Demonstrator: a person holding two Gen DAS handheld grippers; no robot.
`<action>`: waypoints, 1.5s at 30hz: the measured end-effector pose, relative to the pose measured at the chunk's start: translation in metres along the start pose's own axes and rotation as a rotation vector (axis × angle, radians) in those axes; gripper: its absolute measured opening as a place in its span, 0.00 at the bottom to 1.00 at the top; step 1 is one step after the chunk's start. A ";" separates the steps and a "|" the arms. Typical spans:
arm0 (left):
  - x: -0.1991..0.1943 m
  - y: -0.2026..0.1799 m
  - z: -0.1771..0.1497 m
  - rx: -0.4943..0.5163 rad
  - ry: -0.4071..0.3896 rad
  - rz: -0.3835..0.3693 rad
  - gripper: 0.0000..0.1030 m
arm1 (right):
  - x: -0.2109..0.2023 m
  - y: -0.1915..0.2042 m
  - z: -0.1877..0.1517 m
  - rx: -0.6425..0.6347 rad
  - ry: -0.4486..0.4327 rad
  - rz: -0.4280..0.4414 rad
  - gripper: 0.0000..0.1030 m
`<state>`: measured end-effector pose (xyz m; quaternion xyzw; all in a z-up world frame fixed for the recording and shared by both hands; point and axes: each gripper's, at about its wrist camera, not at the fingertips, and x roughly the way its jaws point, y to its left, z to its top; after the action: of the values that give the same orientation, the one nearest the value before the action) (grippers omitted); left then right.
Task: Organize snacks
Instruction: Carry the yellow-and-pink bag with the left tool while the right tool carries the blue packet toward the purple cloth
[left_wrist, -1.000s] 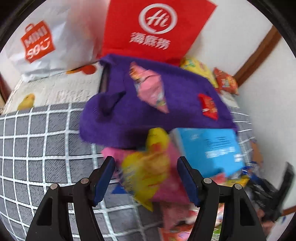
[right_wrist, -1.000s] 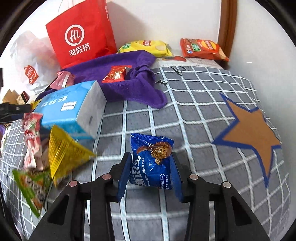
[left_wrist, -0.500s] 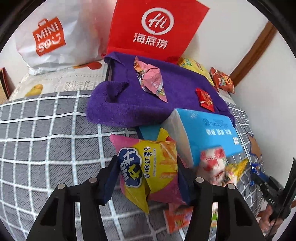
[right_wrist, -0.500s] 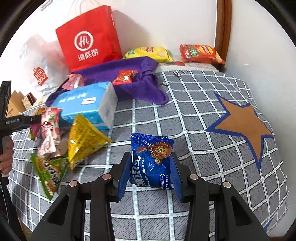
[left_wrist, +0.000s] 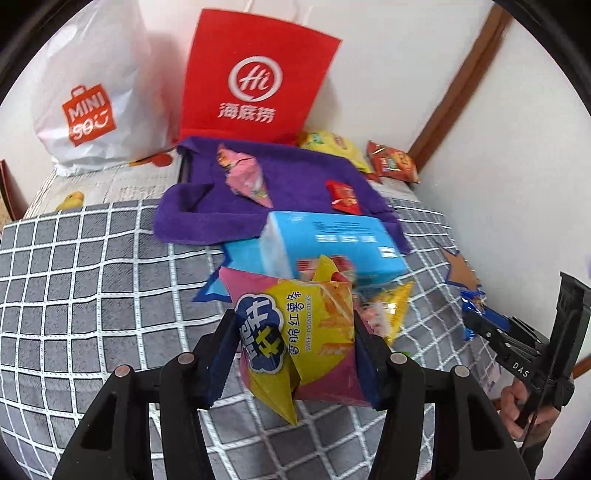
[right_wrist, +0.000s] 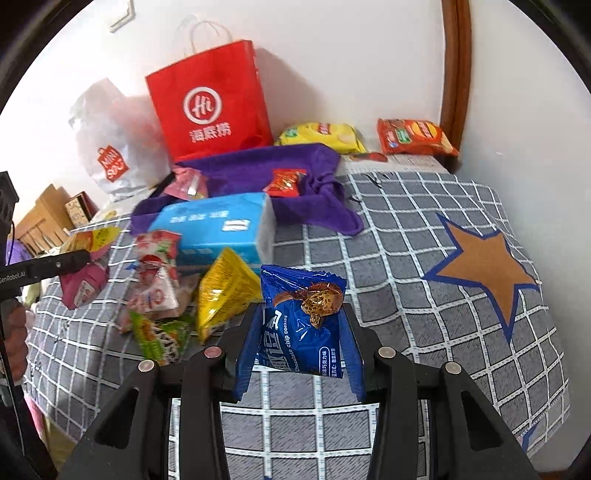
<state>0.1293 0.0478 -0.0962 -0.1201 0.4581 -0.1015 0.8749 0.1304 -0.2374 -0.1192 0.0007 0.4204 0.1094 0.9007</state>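
Left gripper (left_wrist: 291, 354) jaws clench a sweet-potato snack bag (left_wrist: 295, 332); right gripper (right_wrist: 299, 343) jaws clench a cookie packet (right_wrist: 301, 319), both lifted in front of the blue tissue pack (right_wrist: 218, 225). Carry each steadily, squeezing lightly so nothing crushes.

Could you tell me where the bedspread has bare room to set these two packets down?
Free: the checked bedspread between the purple towel and the star patch. Crowded: the loose snack pile by the blue tissue pack.
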 end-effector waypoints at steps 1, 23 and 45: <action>-0.002 -0.005 0.000 0.005 -0.006 -0.003 0.53 | -0.003 0.003 0.001 -0.008 -0.003 -0.002 0.40; -0.024 -0.049 0.026 0.090 -0.076 -0.030 0.53 | -0.028 0.031 0.042 -0.033 -0.068 0.043 0.41; -0.024 -0.038 0.097 0.077 -0.149 -0.038 0.53 | -0.005 0.057 0.118 -0.055 -0.109 0.063 0.41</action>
<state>0.1936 0.0301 -0.0124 -0.1022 0.3852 -0.1267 0.9084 0.2054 -0.1720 -0.0334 -0.0049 0.3672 0.1489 0.9181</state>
